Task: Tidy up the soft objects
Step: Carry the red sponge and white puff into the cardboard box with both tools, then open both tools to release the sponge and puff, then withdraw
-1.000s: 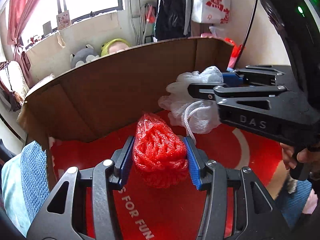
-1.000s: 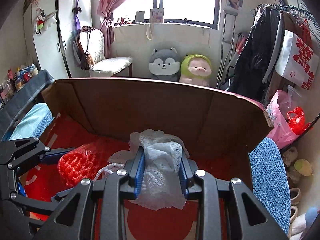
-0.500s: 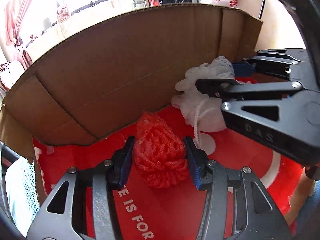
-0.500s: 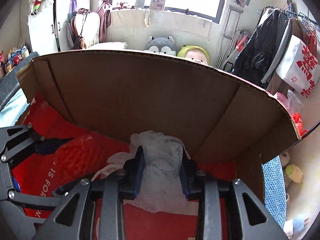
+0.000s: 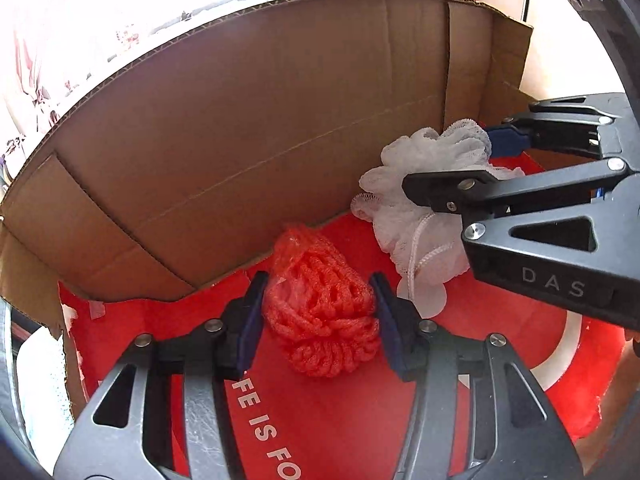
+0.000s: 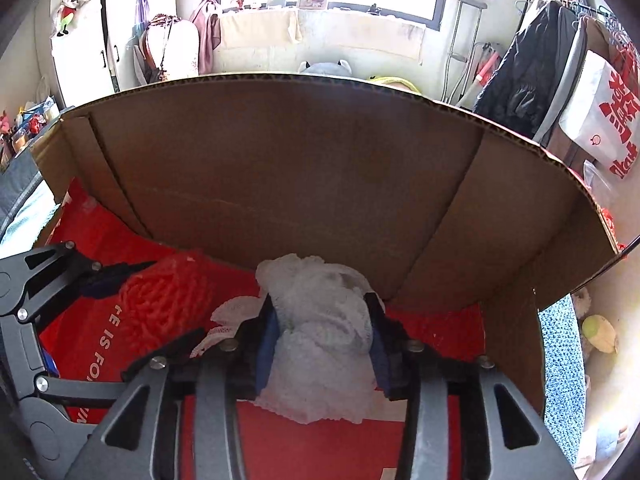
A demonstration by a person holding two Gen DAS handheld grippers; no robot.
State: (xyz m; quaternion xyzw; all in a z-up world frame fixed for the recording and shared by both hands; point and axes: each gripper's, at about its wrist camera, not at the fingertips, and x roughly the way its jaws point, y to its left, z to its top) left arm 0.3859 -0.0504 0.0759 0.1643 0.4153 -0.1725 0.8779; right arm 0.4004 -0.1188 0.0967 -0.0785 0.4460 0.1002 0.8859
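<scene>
My left gripper (image 5: 318, 300) is shut on a red mesh bath sponge (image 5: 320, 312), held low inside a cardboard box (image 5: 248, 128) with a red floor. My right gripper (image 6: 322, 328) is shut on a white mesh bath sponge (image 6: 324, 332) just to the right of the red one, near the box's far right corner. The white sponge (image 5: 424, 184) and its cord show in the left wrist view, clamped by the right gripper (image 5: 452, 160). The red sponge (image 6: 168, 300) and the left gripper (image 6: 132, 280) show at the left of the right wrist view.
The box's brown back wall (image 6: 288, 168) stands close ahead, side flaps at both ends. A blue knitted cloth (image 6: 560, 360) lies outside the box on the right. Plush toys (image 6: 324, 67), a clothes rack (image 6: 532, 64) and a white cabinet (image 6: 84, 40) stand beyond.
Both grippers have moved down and forward into the box with their sponges. The back wall now fills more of each view, and the sponges sit nearer the red floor.
</scene>
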